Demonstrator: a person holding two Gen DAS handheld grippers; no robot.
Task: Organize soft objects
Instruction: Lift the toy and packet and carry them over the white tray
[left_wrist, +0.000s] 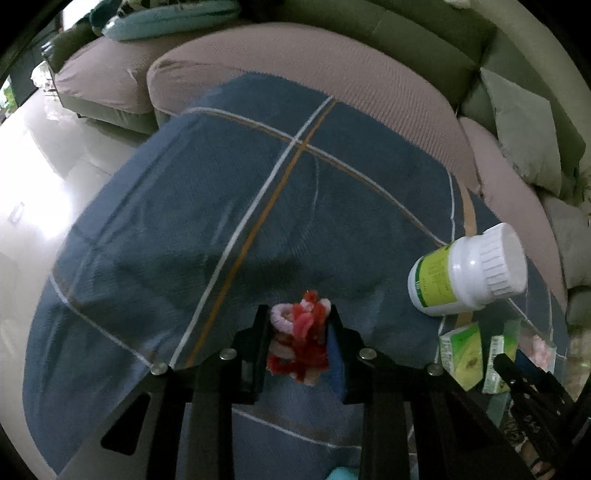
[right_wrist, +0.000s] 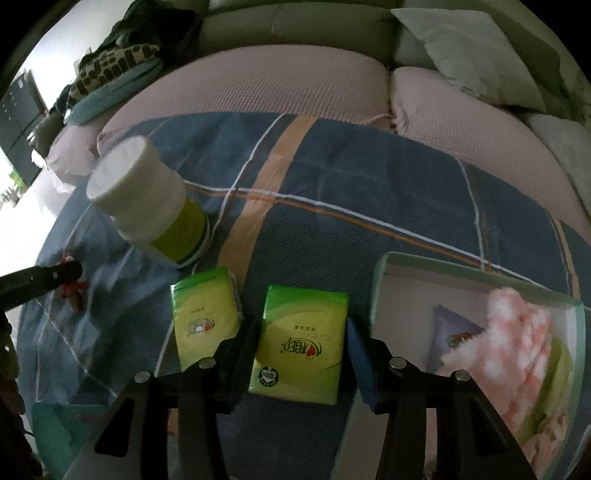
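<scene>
My left gripper (left_wrist: 298, 317) is shut on a red and pink fuzzy bundle (left_wrist: 301, 332), held just above the blue plaid cloth (left_wrist: 221, 206). In the right wrist view the same bundle (right_wrist: 74, 291) shows at the far left under a left finger (right_wrist: 44, 277). My right gripper (right_wrist: 299, 332) is shut on a green tissue pack (right_wrist: 299, 343), with both pads against its sides. A second green tissue pack (right_wrist: 205, 317) lies just left of it. To the right stands an open white box (right_wrist: 380, 280) with a pink fluffy cloth (right_wrist: 517, 332) in it.
A white bottle with a green label (right_wrist: 147, 206) lies tilted on the cloth, between the two grippers. The cloth covers a pinkish sofa cushion (right_wrist: 277, 81). Grey pillows (right_wrist: 461, 55) are at the back right and pale floor (left_wrist: 37, 166) at the left.
</scene>
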